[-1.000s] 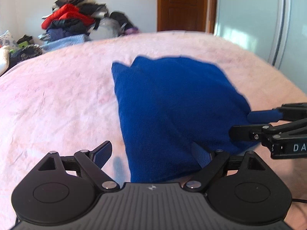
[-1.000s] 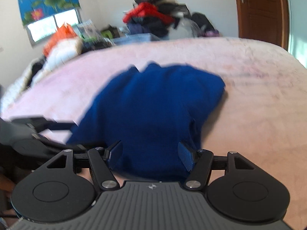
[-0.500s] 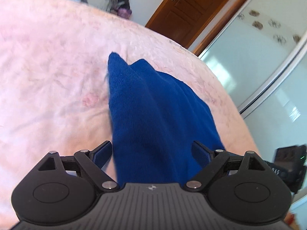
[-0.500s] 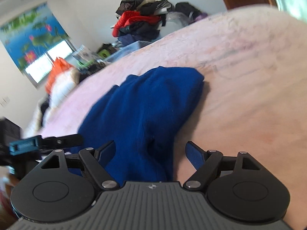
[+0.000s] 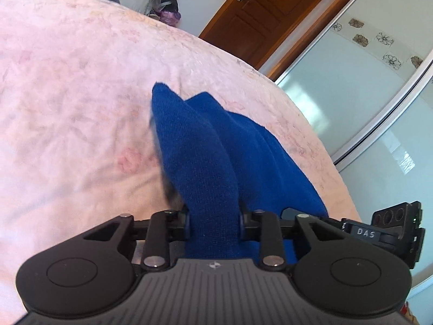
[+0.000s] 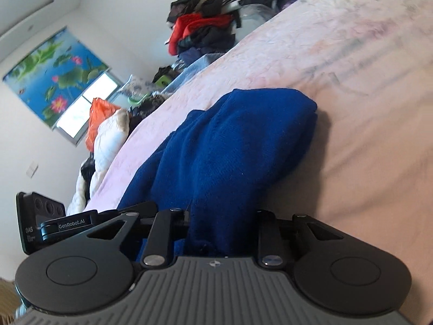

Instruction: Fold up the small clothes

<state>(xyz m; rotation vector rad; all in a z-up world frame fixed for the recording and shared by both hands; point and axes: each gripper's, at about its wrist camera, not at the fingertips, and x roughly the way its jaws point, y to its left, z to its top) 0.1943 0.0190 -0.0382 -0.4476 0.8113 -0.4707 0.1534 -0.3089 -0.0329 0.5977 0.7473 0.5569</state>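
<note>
Since the earlier frames both grippers have rolled sideways and closed in on the near edge of the blue garment (image 5: 216, 159), and their jaws have just been closing with cloth between them. The left gripper (image 5: 213, 223) now has its fingers clenched on a raised ridge of the knit, which runs straight ahead from between them. The right gripper (image 6: 222, 223) likewise grasps a bunched fold of the same garment (image 6: 238, 146), which spreads ahead and to the left of its fingers. The garment is a deep blue, soft, fine-ribbed knit, rumpled into rounded folds with two pointed corners at its far end. It lies on a bed (image 5: 67, 94) covered in a pale pink, fuzzy blanket with a faint mottled pattern. Beyond the bed stand a brown wooden door (image 5: 259, 19), a frosted sliding panel (image 5: 351, 103), a heap of clothes (image 6: 205, 32) and a lotus-print blind (image 6: 54, 75) over a window.
</note>
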